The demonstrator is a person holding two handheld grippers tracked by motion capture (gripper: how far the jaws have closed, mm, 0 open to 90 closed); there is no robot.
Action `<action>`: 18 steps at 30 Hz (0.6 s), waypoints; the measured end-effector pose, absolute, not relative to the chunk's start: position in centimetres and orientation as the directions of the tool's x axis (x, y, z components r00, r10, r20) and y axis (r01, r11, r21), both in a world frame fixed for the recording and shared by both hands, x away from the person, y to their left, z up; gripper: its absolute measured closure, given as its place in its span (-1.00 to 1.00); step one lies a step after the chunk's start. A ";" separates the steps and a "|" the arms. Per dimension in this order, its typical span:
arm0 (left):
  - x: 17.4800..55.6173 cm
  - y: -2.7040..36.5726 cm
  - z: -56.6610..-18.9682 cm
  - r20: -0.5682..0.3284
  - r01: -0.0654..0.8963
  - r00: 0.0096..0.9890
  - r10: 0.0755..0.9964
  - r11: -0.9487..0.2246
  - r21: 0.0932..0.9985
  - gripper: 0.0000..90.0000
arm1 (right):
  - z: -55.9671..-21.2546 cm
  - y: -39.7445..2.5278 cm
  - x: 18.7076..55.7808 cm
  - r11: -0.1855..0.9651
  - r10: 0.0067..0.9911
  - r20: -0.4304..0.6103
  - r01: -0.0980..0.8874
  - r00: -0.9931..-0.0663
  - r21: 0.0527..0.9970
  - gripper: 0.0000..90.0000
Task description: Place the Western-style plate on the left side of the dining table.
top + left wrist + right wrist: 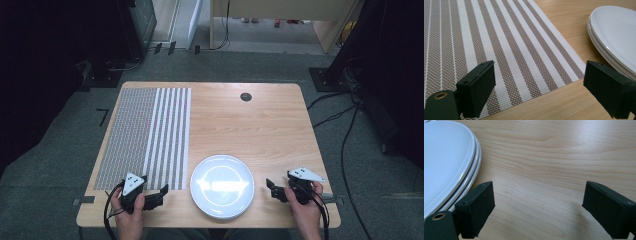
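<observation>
A stack of white plates sits near the front edge of the wooden table, between my two grippers. A brown-and-white striped placemat covers the table's left part. My left gripper rests low at the mat's front right corner, open and holding nothing. In the left gripper view the mat lies ahead of the gripper and the plates are at the right. My right gripper is open just right of the plates. In the right gripper view, the gripper faces bare wood, and the plates are at the left.
A black round grommet is set in the table near its far edge. Bare wood spreads behind and to the right of the plates. Cables run over the grey floor to the right, and dark stands flank the table.
</observation>
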State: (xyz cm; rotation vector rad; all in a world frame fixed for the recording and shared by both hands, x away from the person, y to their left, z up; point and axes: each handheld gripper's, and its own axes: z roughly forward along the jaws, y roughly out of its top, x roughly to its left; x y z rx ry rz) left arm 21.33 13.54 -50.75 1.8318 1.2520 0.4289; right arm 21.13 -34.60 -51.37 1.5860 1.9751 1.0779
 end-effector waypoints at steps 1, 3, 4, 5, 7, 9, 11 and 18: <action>21.3 13.4 -50.8 -0.177 0.588 0.442 0.879 -0.136 0.797 -0.76 | -51.4 -34.6 21.1 0.066 0.944 0.162 0.647 -0.286 0.759 -0.78; 21.3 13.2 -50.8 -0.178 0.588 0.448 0.876 -0.139 0.797 -0.76 | -51.4 -34.5 21.1 0.066 0.942 0.166 0.648 -0.291 0.758 -0.68; 21.3 13.0 -50.8 -0.178 0.588 0.453 0.874 -0.142 0.797 -0.76 | -51.3 -34.2 21.0 0.064 0.949 0.152 0.638 -0.278 0.767 -0.61; 21.3 13.0 -50.8 -0.178 0.588 0.453 0.874 -0.142 0.797 -0.76 | -51.3 -34.2 21.0 0.065 0.946 0.157 0.639 -0.285 0.766 -0.62; 21.2 12.8 -50.8 -0.176 0.586 0.461 0.870 -0.150 0.796 -0.76 | -51.3 -34.1 21.0 0.065 0.942 0.162 0.637 -0.292 0.768 -0.62; 21.2 12.6 -50.8 -0.177 0.585 0.466 0.867 -0.152 0.796 -0.76 | -51.3 -34.0 21.0 0.068 0.941 0.162 0.635 -0.297 0.770 -0.62; 21.2 12.3 -50.9 -0.178 0.586 0.473 0.863 -0.157 0.795 -0.76 | -51.3 -33.9 21.0 0.069 0.940 0.162 0.633 -0.301 0.771 -0.62; 21.1 11.6 -51.0 -0.181 0.586 0.493 0.851 -0.171 0.792 -0.76 | -51.3 -33.3 20.8 0.083 0.925 0.171 0.619 -0.340 0.781 -0.53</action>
